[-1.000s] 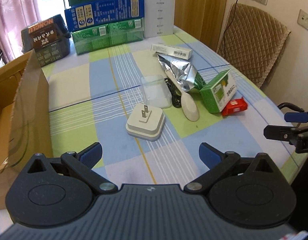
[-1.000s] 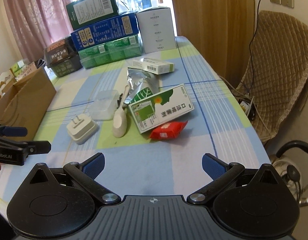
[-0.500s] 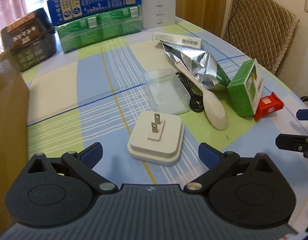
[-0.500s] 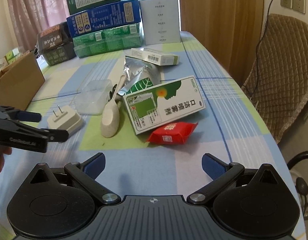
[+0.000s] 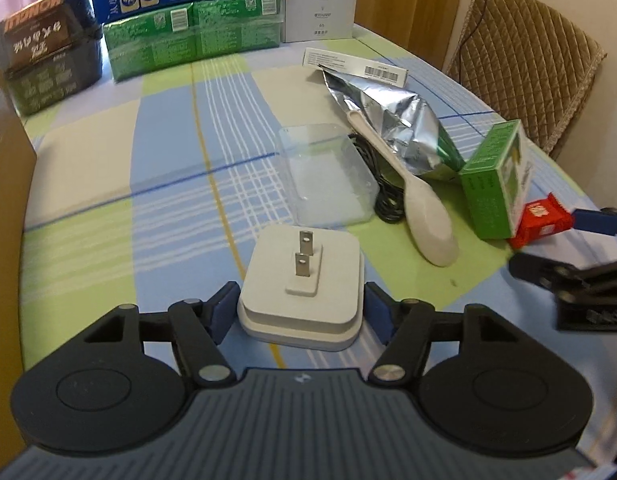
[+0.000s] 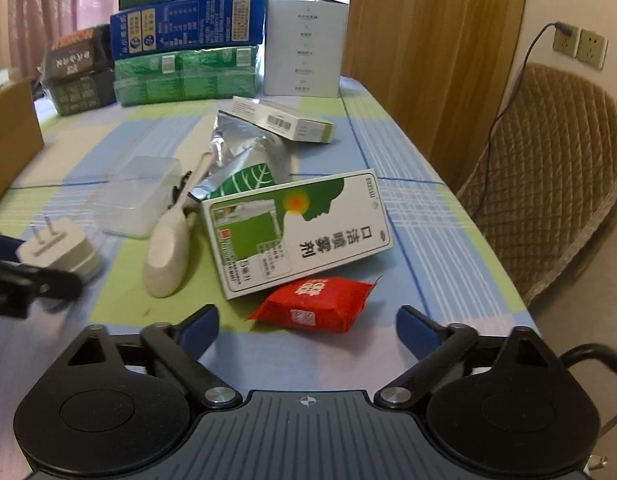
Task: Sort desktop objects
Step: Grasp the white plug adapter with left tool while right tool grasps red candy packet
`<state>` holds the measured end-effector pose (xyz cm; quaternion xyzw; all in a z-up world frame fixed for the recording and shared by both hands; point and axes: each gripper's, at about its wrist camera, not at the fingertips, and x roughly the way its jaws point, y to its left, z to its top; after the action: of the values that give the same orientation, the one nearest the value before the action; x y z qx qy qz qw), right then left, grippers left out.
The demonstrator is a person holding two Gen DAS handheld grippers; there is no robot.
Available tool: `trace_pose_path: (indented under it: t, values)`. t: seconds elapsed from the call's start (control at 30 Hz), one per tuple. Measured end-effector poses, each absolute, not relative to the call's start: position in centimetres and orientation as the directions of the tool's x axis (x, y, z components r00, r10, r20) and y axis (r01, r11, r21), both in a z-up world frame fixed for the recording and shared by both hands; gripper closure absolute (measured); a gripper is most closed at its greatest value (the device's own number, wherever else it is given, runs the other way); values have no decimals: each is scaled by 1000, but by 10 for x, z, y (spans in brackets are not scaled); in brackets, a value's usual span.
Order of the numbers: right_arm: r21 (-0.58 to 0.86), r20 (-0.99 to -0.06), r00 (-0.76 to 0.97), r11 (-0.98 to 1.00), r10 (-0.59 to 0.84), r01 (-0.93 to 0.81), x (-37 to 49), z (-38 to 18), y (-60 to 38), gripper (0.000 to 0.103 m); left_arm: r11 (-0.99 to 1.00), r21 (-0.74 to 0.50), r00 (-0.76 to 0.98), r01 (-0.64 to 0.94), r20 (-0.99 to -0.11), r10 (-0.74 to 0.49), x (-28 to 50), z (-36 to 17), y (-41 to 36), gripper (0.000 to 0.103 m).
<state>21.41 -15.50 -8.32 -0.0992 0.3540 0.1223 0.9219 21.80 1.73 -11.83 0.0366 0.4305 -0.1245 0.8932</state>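
A white plug adapter (image 5: 304, 292) lies prongs up on the checked tablecloth (image 5: 168, 208). My left gripper (image 5: 300, 312) straddles it, its jaws closing, and both blue pads (image 5: 224, 306) meet the adapter's sides. From the right wrist view the adapter (image 6: 64, 248) sits between the left fingers. A red snack packet (image 6: 316, 312) lies just ahead of my right gripper (image 6: 308, 330). Those jaws are closing too, with a gap on each side of the packet. A green-and-white spray box (image 6: 296, 232) leans behind the packet.
A clear plastic box (image 5: 328, 176), a beige spoon (image 5: 424, 216), a black cable (image 5: 388, 204) and a foil bag (image 5: 400, 128) crowd the middle. Stacked cartons (image 6: 184, 76) line the far edge. A cardboard box (image 5: 4, 200) stands left, a quilted chair (image 6: 556, 180) right.
Both grippers came down and forward. The left one reached the adapter and its jaws narrowed onto its sides. The right one neared the red packet and narrowed slightly.
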Motion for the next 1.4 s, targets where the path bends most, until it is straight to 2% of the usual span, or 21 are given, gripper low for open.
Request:
trace_pose_path:
  t: [0.23,0.3,0.37,0.57,0.8,1.0,1.27,1.4]
  values:
    - [-159,-660,741,942,121,-295,221,-87,-151,26,964,-53,596,262,-776,-204,203,-118,7,41]
    - [-154,-661,740,942,127,-299,222,-87,-151,32,964,-50,598,260,-776,-201,202,-119,5,41]
    - [-143,-663,736,943,135,-301,222,-86,-152,46,965,-46,603,260,-772,-199,200,-119,3,41]
    - [-108,-678,719,947,152,-302,211,-82,-160,58,967,-47,607,249,-770,-193,196,-117,3,41]
    - [-2,-703,674,947,227,-320,175,-74,-172,59,968,-53,616,246,-762,-199,171,-110,-7,41]
    - [19,-700,670,944,247,-328,156,-76,-168,59,972,-35,619,232,-765,-175,147,-114,-14,41]
    - [16,-679,691,946,248,-324,147,-80,-169,44,968,-14,638,249,-750,-175,146,-115,-17,40]
    - [29,-675,696,952,244,-305,147,-80,-170,42,964,-3,625,267,-761,-175,146,-120,-19,39]
